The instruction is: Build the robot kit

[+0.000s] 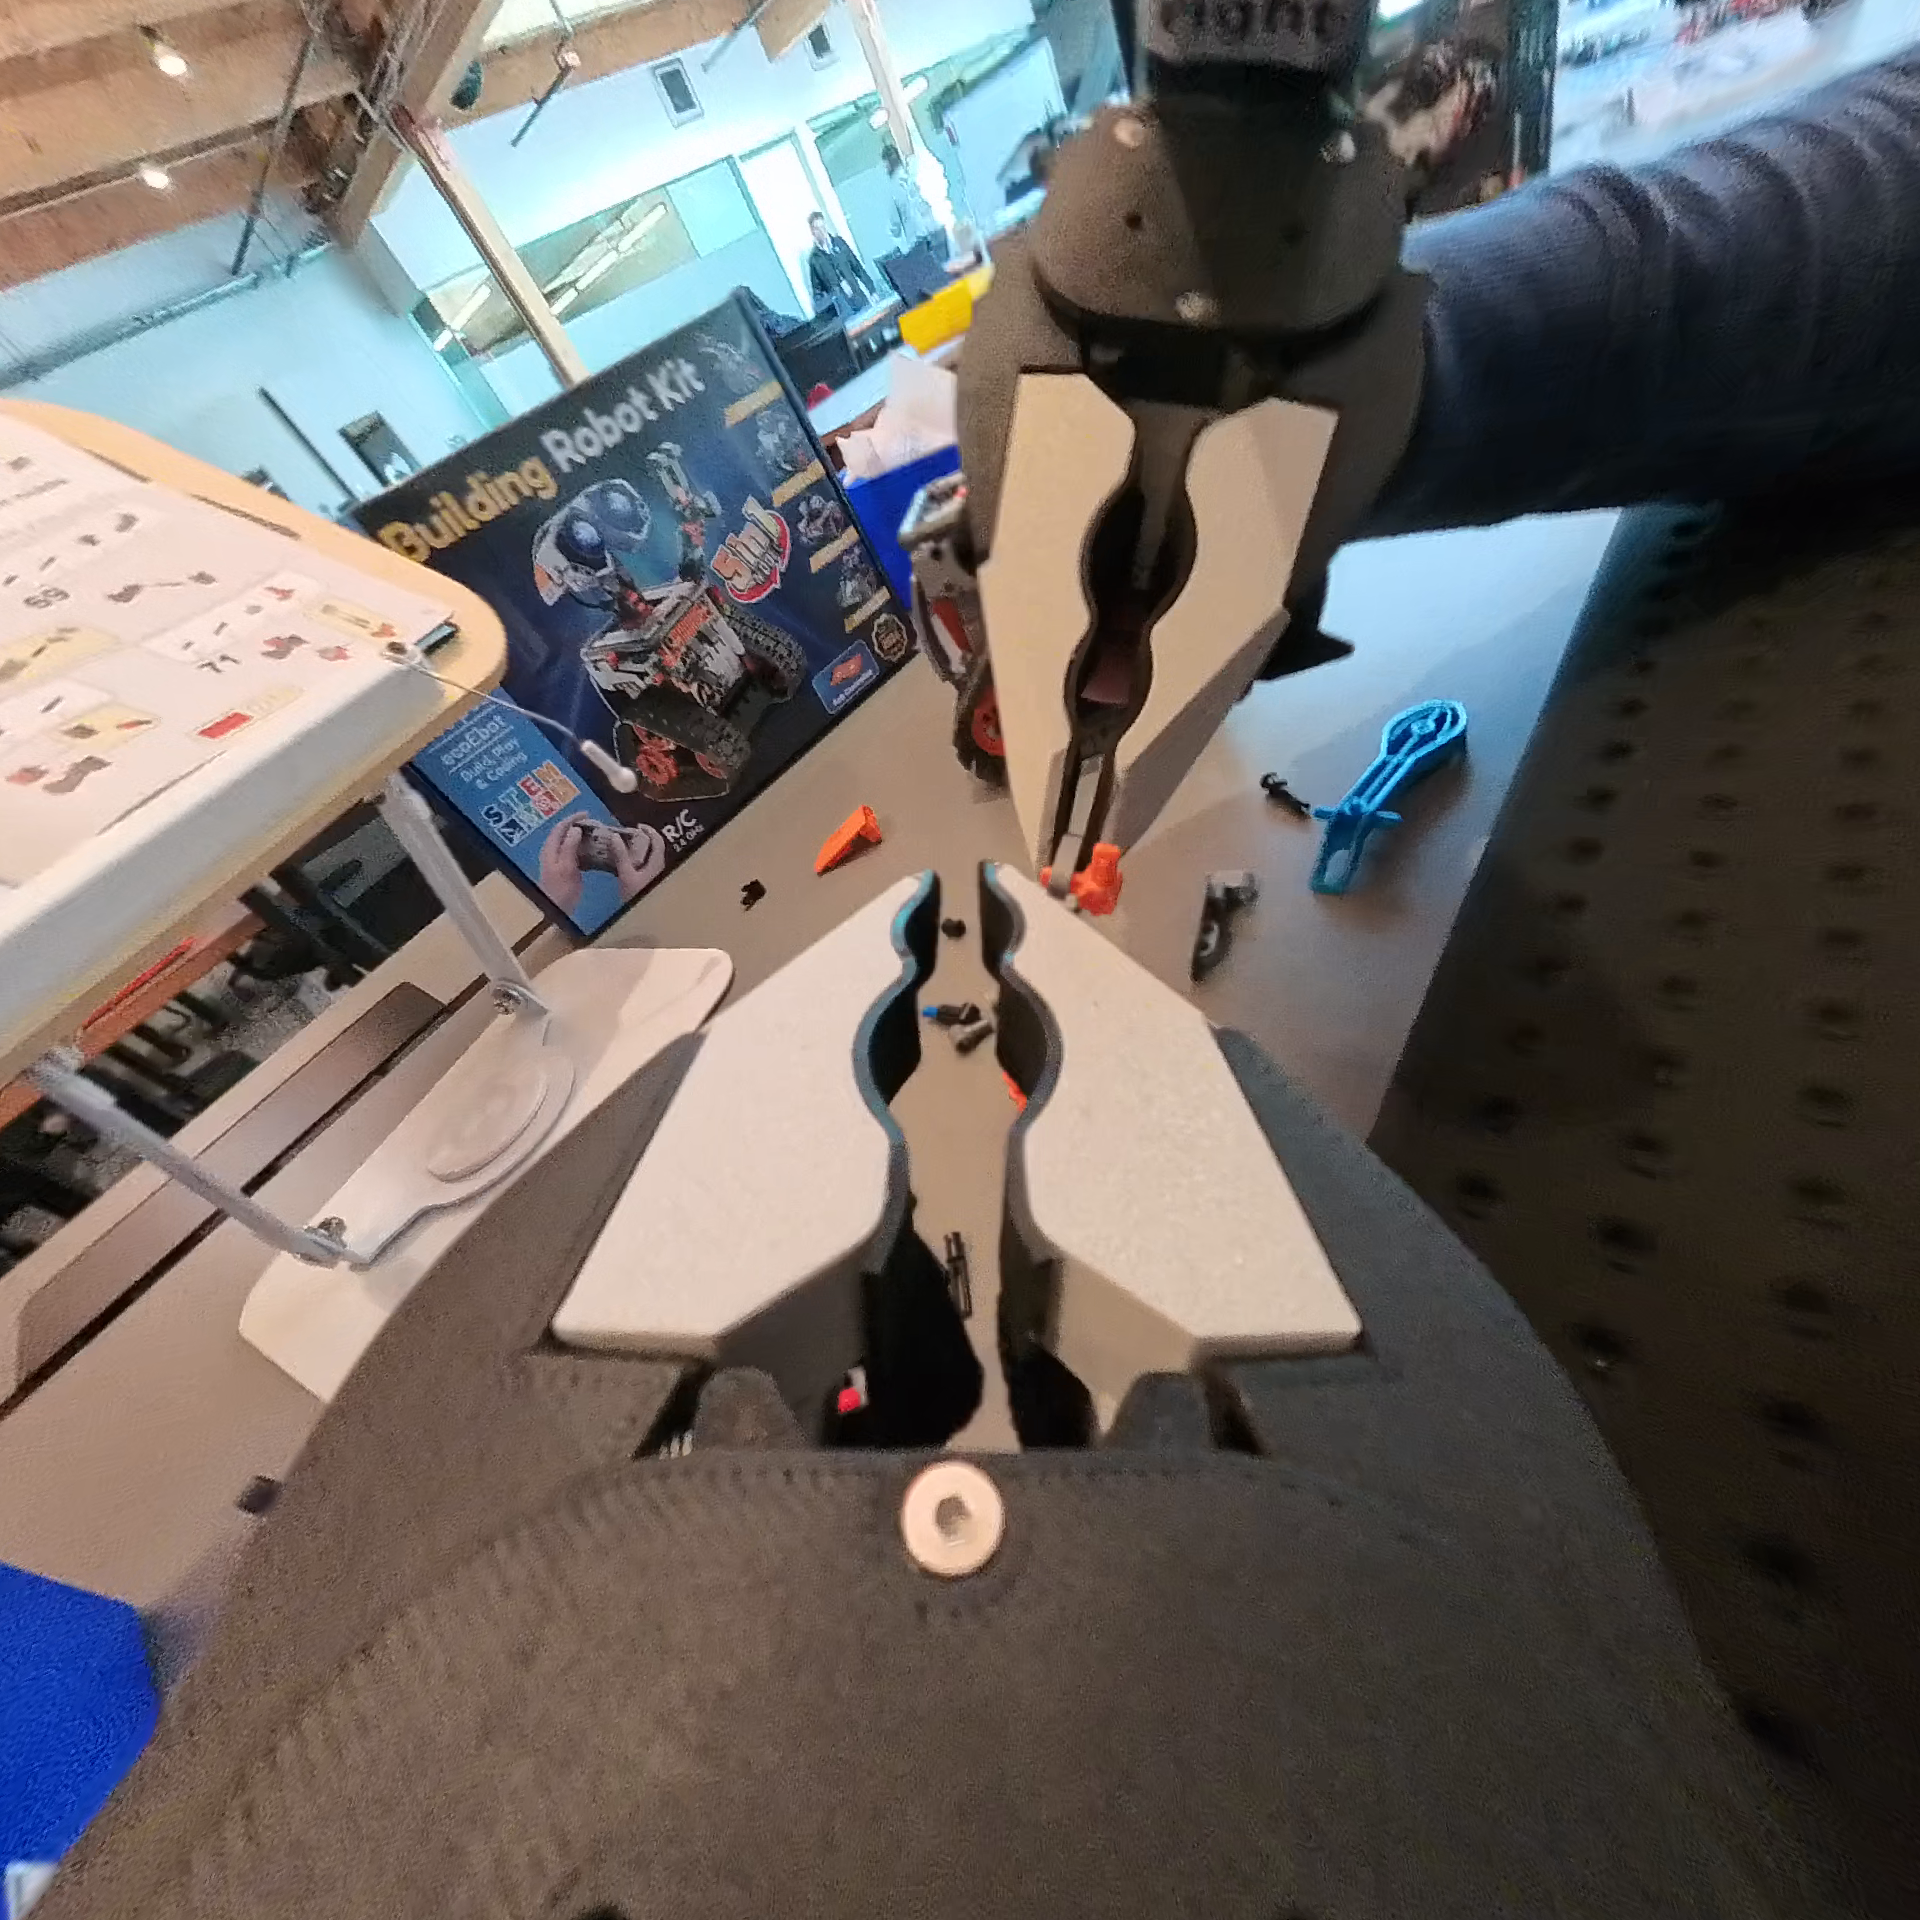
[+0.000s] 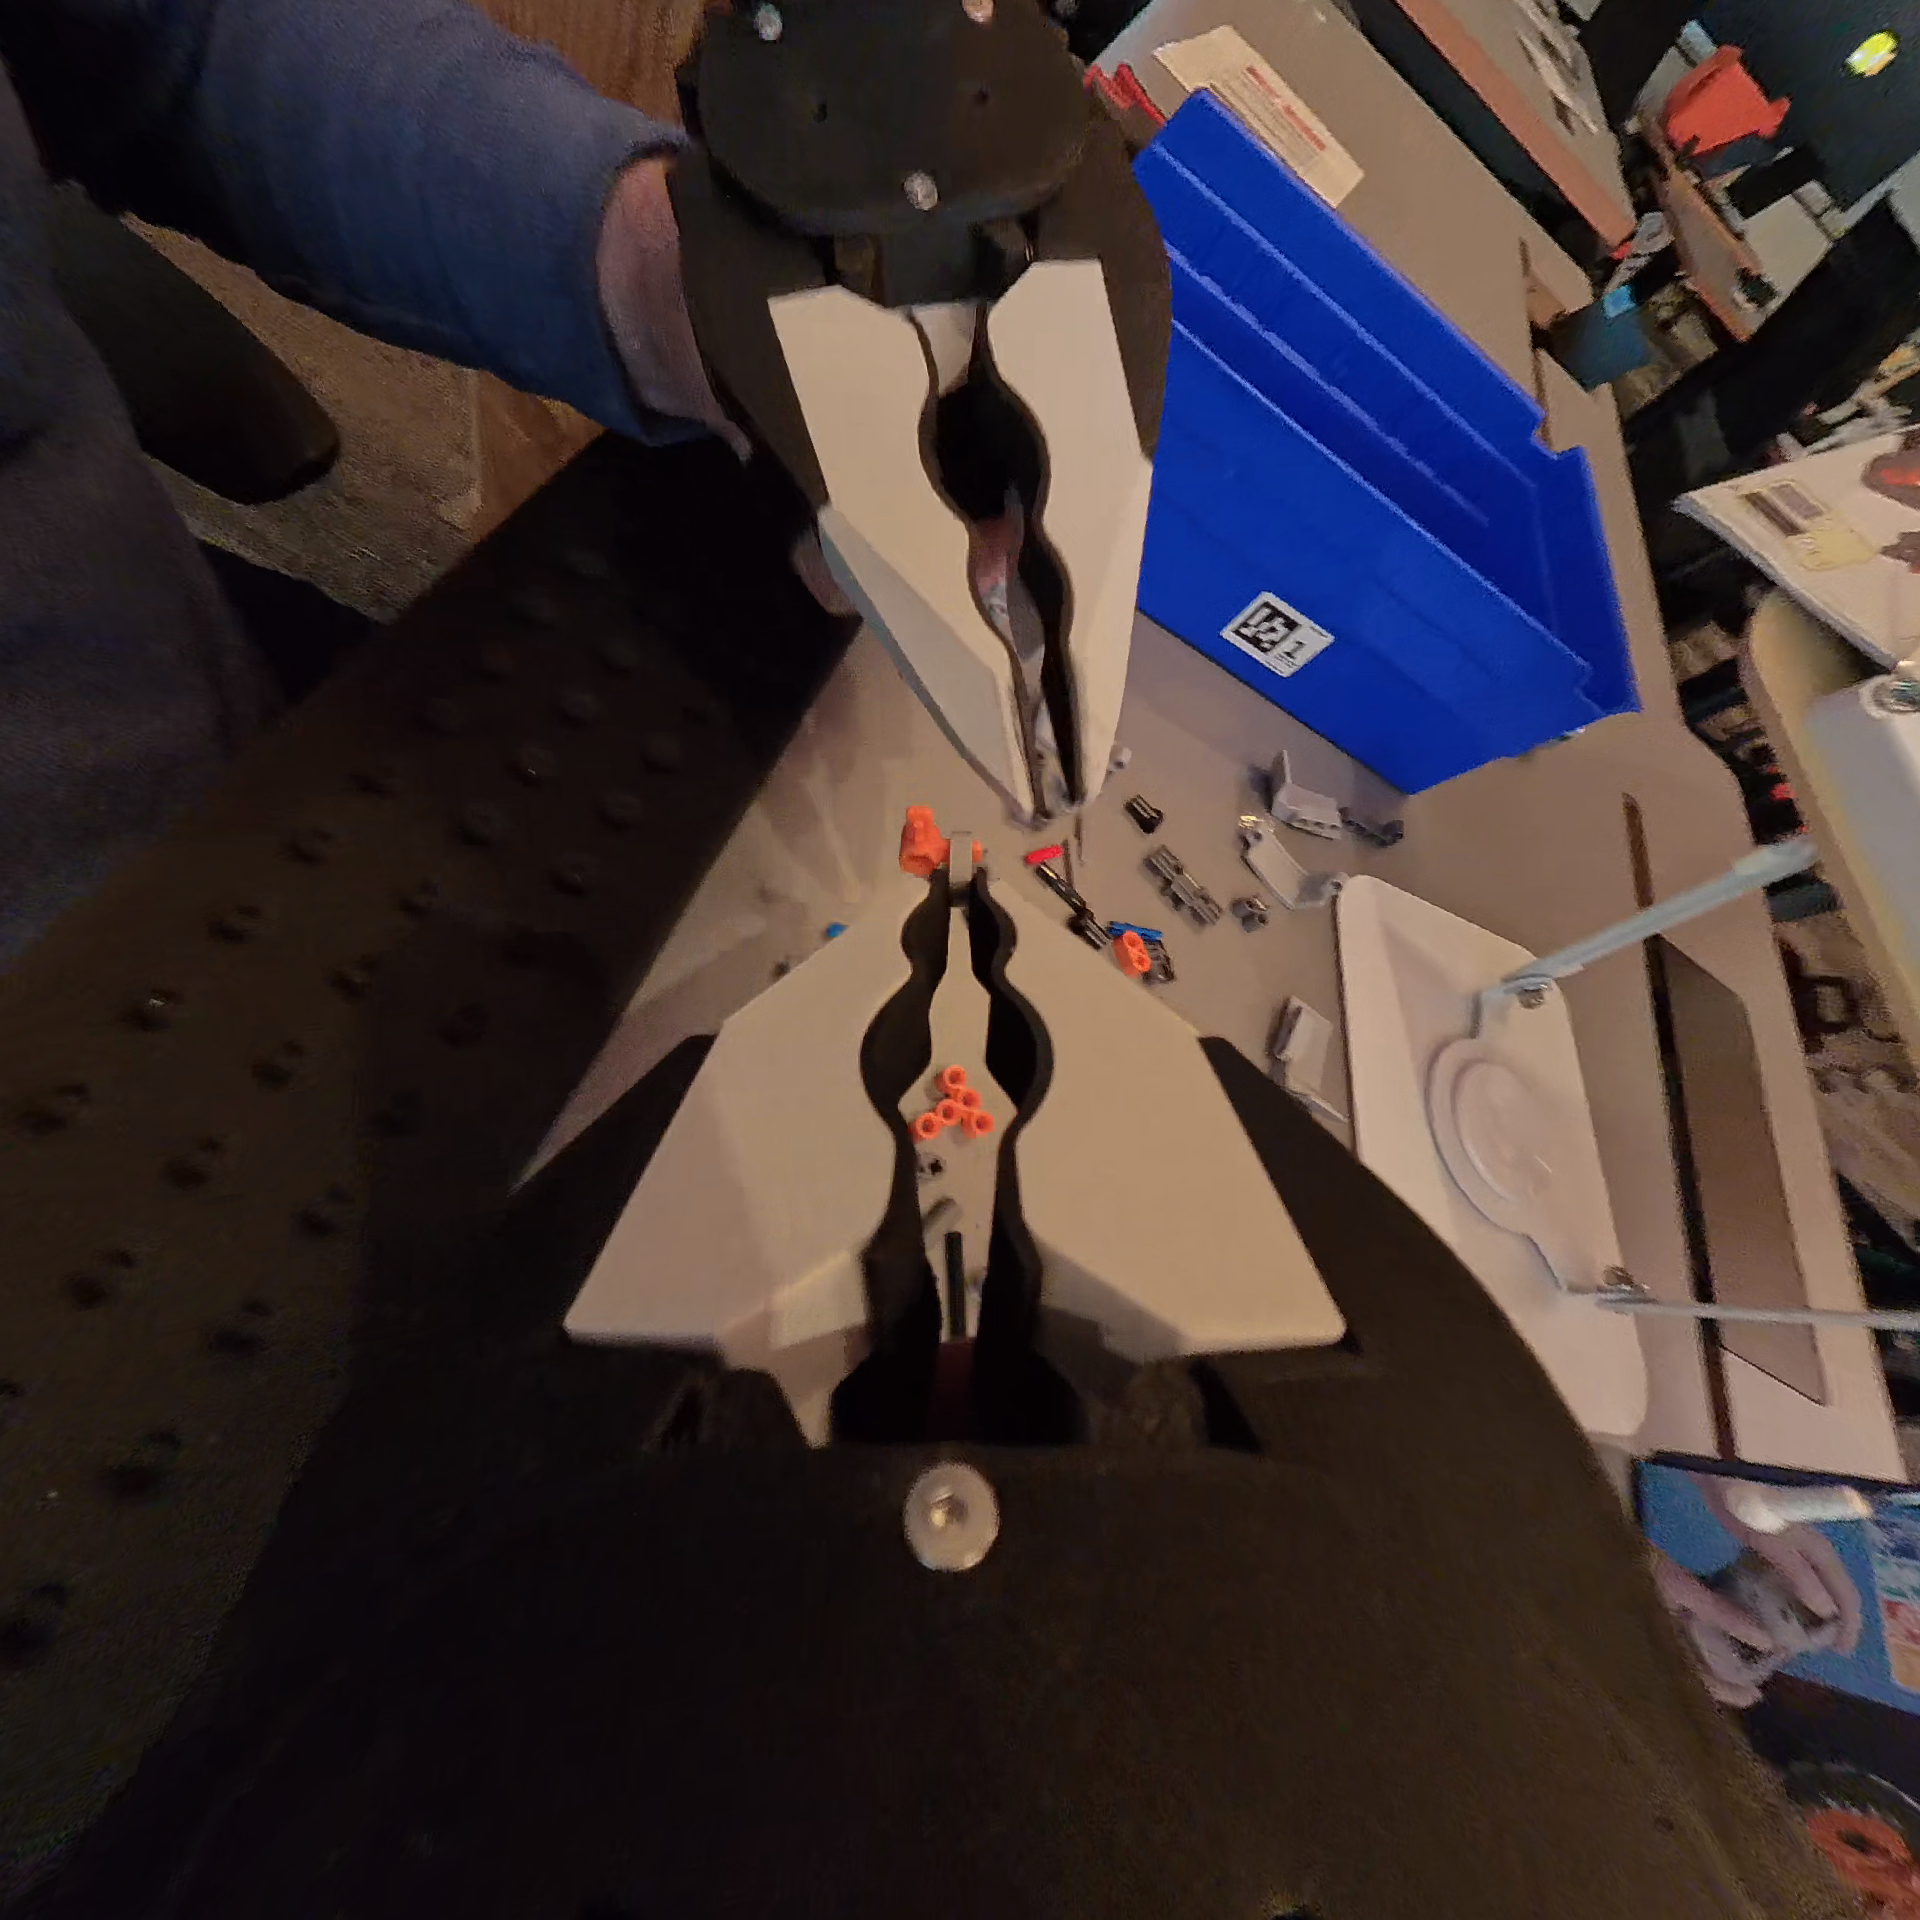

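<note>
The right gripper [image 2: 961, 883] fingers are clamped on a grey beam with orange connector [image 2: 920, 840] at 12 o'clock; the left gripper [image 1: 958, 883] fingers stand slightly apart (empty) above the table [image 1: 1434, 623].

Matt grey tabletop [image 1: 1403, 623], glossy blue plastic bin [image 2: 1382, 499], knit sleeve [image 1: 1662, 343]
</note>
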Tool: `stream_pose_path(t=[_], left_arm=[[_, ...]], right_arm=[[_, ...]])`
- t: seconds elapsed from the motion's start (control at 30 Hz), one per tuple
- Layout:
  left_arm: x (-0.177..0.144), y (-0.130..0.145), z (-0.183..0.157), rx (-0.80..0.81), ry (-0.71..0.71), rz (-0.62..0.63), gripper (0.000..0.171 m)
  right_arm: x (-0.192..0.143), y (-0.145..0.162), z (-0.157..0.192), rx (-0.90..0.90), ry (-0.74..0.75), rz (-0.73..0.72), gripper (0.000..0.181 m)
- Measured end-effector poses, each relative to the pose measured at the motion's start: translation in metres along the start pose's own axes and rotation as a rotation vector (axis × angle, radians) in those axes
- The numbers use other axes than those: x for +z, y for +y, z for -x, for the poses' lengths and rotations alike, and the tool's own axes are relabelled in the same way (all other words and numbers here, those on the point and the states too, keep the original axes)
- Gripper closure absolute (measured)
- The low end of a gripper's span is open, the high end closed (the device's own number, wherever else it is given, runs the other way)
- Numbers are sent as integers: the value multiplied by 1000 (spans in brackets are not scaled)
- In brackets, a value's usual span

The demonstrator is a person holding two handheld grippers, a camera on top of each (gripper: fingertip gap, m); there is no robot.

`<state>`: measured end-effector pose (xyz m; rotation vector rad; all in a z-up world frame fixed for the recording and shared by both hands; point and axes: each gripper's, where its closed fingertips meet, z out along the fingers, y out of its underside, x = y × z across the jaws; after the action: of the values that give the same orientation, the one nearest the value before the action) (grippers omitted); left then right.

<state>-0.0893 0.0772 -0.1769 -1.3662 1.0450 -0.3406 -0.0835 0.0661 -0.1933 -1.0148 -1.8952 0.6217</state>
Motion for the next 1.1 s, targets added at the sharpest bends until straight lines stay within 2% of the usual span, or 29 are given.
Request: stream_pose_path(t=[0.13,0.3,0.5,1.1], left_arm=[[-1,2,-6,-22,40,11,155],[7,2,-16,97,24,33,157],[7,-1,-17,157,5,28,159],[10,13,-21,255,-30,130,161]], right_arm=[[-3,1,-9,5,61,-15,180],[-3,-2,-9,38,60,-50,180],[-3,-5,-6,47,44,-61,181],[3,5,0,-79,74,77,181]])
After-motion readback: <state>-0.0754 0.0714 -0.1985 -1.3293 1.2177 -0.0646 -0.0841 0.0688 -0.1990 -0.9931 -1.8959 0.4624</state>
